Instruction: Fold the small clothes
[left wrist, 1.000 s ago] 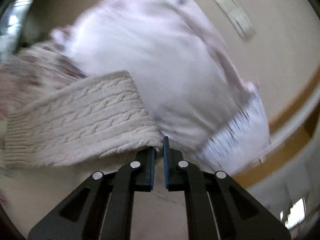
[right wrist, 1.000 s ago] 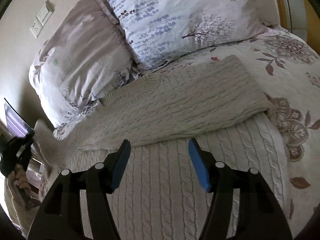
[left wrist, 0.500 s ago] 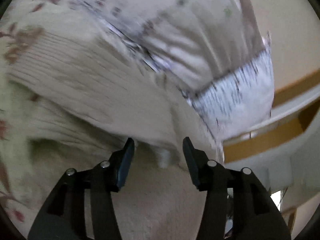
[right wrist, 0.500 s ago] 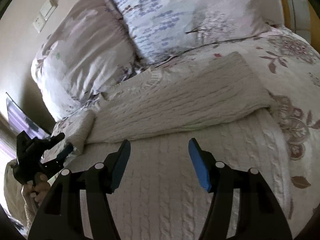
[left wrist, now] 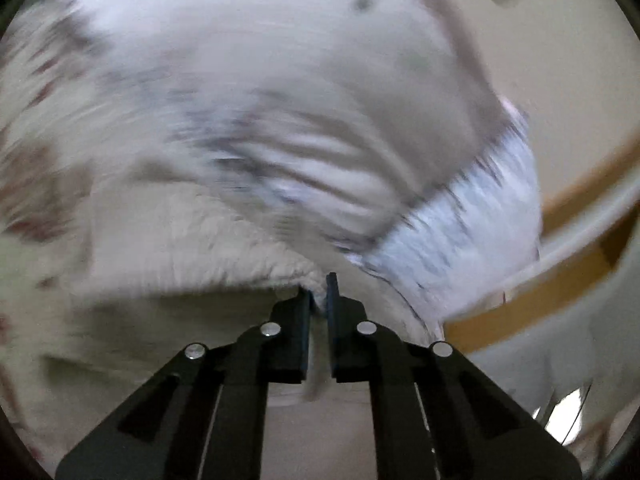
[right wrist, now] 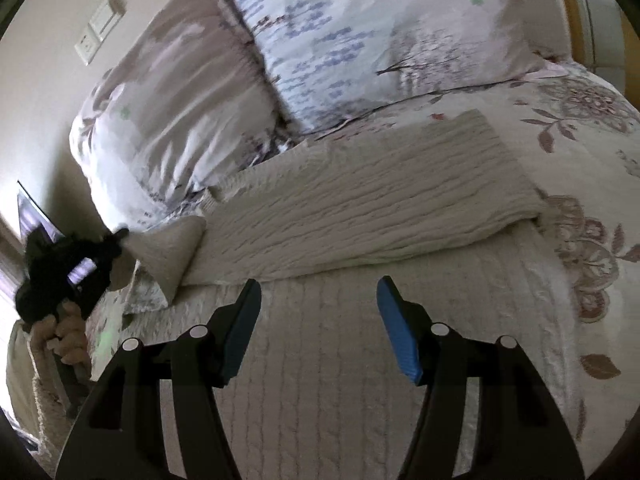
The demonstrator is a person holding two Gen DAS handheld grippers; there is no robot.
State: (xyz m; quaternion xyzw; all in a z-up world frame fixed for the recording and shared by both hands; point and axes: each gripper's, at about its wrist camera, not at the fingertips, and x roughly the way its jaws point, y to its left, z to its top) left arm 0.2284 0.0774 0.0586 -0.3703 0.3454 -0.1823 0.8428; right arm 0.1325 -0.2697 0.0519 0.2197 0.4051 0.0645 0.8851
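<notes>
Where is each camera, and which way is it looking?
Left wrist: sits on the left gripper, looking along its shut fingers, which pinch the sweater, toward the pillows.
Right wrist: sits on the right gripper, looking down between its open fingers over the sweater; a hand shows at left.
Both show the sweater, the pillows and the left gripper.

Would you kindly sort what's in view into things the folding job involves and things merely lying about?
Job:
cream cable-knit sweater
left gripper, shut on its sleeve
right gripper, open

Lying about:
two floral pillows
floral bedspread
wall sockets
</notes>
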